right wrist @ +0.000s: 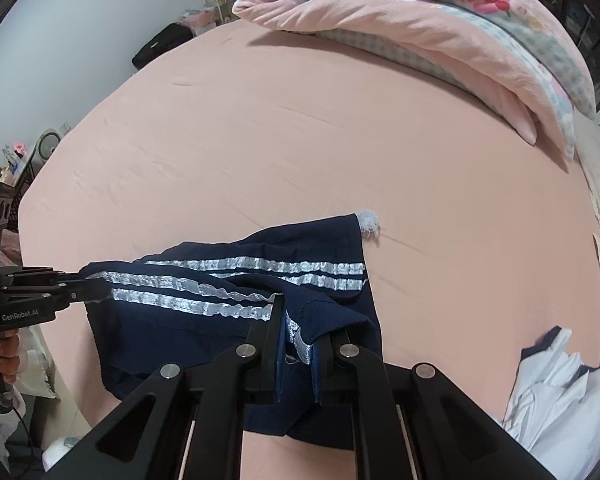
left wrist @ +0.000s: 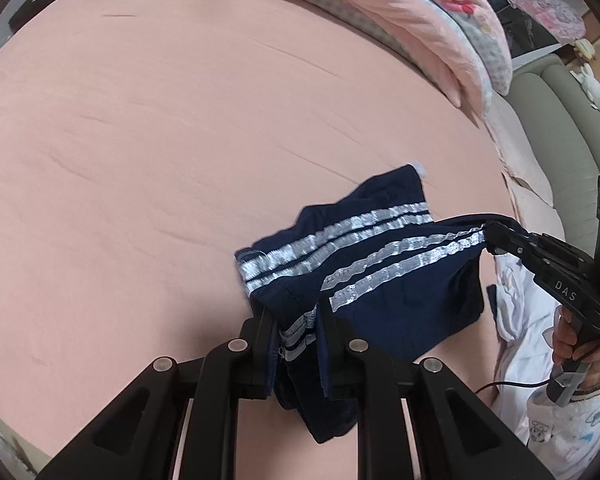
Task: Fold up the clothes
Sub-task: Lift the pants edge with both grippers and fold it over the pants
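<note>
A navy garment with two white lace stripes (left wrist: 380,280) hangs between my two grippers just above the pink bed (left wrist: 180,140). My left gripper (left wrist: 296,320) is shut on one corner of it. My right gripper (right wrist: 304,336) is shut on the other corner of the navy garment (right wrist: 220,320). In the left wrist view the right gripper (left wrist: 496,236) pinches the stripe end at the right. In the right wrist view the left gripper (right wrist: 92,286) pinches it at the left. The far part of the garment lies on the pink bed (right wrist: 300,140).
A pink quilt with a checked lining (left wrist: 400,12) lies folded at the far side of the bed, also in the right wrist view (right wrist: 440,28). A white garment with navy trim (right wrist: 560,392) lies at the near right edge, also in the left wrist view (left wrist: 516,320). A grey headboard (left wrist: 560,128) stands at the right.
</note>
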Motion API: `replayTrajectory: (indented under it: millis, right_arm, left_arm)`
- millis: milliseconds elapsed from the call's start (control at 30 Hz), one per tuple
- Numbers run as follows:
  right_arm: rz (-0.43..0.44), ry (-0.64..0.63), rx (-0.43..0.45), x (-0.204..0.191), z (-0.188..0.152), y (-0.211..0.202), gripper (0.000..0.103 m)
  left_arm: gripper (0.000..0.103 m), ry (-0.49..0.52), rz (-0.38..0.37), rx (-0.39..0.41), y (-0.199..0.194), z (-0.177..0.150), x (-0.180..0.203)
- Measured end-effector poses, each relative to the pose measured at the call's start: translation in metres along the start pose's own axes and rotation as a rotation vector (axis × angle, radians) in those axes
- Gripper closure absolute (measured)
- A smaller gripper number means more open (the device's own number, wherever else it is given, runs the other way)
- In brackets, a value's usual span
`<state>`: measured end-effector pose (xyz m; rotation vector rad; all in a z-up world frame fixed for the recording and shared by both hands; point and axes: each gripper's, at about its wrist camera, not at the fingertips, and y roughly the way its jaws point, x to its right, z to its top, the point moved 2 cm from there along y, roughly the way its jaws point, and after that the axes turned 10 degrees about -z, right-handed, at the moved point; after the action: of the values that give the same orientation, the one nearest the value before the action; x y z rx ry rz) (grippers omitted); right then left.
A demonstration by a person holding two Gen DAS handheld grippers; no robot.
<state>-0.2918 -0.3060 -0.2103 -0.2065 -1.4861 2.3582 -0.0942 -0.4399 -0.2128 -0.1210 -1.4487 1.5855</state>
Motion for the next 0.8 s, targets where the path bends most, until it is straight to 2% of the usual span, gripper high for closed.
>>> replayTrajectory:
  millis: [600, 800]
  right_arm:
    - [0.021, 0.003, -0.053, 0.007, 0.033, 0.044, 0.095]
    - [0.0, -0.001, -0.049, 0.008, 0.043, 0.053, 0.095]
  left_arm:
    - [0.089, -0.056, 0.005, -0.003, 0.017, 0.019, -0.027]
    - [0.089, -0.064, 0.01, -0.01, 0.022, 0.022, -0.032]
